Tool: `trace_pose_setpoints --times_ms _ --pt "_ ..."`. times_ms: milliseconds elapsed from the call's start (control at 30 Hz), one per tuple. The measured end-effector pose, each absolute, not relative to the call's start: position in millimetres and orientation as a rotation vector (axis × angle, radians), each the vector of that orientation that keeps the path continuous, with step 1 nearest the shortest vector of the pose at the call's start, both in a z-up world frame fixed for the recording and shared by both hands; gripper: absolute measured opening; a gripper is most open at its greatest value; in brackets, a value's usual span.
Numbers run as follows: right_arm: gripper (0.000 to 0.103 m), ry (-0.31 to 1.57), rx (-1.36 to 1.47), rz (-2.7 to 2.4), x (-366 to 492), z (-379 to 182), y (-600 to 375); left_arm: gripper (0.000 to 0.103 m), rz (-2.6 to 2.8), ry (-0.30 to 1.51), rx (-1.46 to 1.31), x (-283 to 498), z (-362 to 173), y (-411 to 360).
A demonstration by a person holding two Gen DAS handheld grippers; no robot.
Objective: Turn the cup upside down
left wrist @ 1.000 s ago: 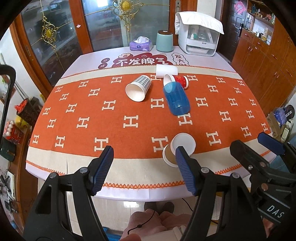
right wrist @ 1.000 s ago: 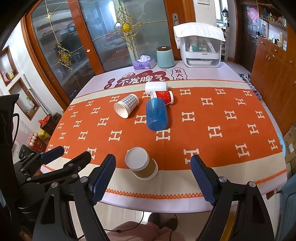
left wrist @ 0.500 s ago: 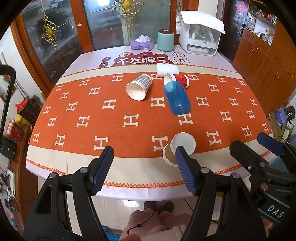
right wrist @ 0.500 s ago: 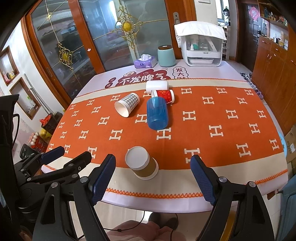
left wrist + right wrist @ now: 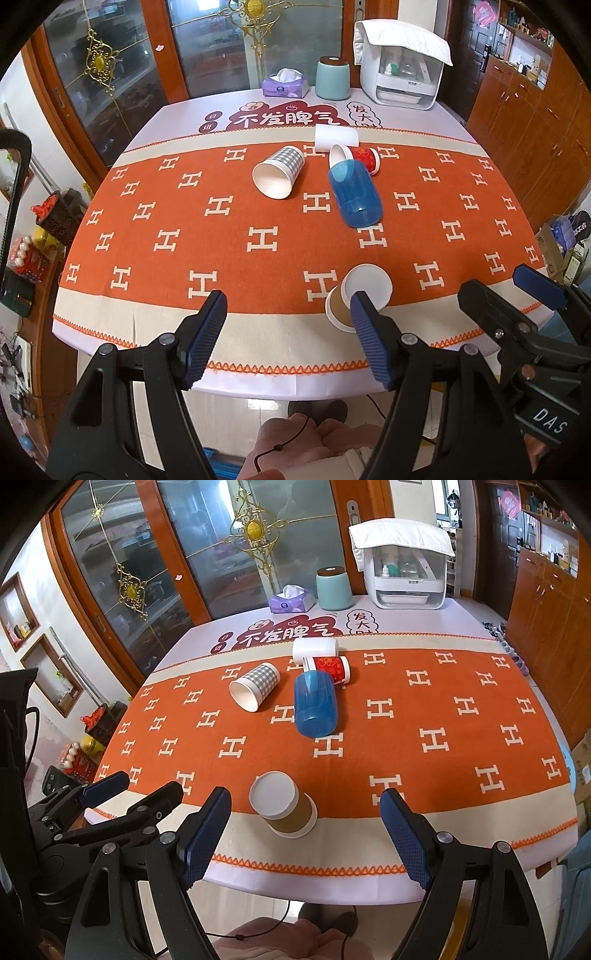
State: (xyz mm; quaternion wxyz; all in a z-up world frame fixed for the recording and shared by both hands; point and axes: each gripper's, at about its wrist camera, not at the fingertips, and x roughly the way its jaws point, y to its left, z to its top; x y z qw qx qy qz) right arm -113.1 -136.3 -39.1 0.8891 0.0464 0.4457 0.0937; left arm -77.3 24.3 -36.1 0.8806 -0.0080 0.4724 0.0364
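A brown paper cup (image 5: 286, 808) stands upside down near the table's front edge; it also shows in the left wrist view (image 5: 356, 297). A blue plastic cup (image 5: 314, 705) (image 5: 355, 195), a checked paper cup (image 5: 255, 689) (image 5: 279, 175), a red cup (image 5: 328, 667) (image 5: 360, 158) and a white cup (image 5: 314, 648) (image 5: 337, 137) lie on their sides mid-table. My left gripper (image 5: 288, 332) is open and empty before the front edge. My right gripper (image 5: 306, 830) is open and empty, with the brown cup beyond and between its fingers.
The table has an orange cloth (image 5: 424, 716) with white H marks. At the far edge stand a purple tissue box (image 5: 291, 600), a teal canister (image 5: 333, 588) and a white appliance (image 5: 404, 568). Glass doors stand behind, wooden cabinets at right.
Both views have shifted very slightly, as if the grippers drew back or rose a little. The cups have not moved and both grippers stay open.
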Motion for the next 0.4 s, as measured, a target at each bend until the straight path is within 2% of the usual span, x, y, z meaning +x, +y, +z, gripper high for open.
trace_pose_setpoints --times_ms 400 --pt "0.084 0.939 0.1 0.208 -120.3 -43.3 -129.3 0.067 0.094 0.997 -0.019 -77.5 -37.2 22.3"
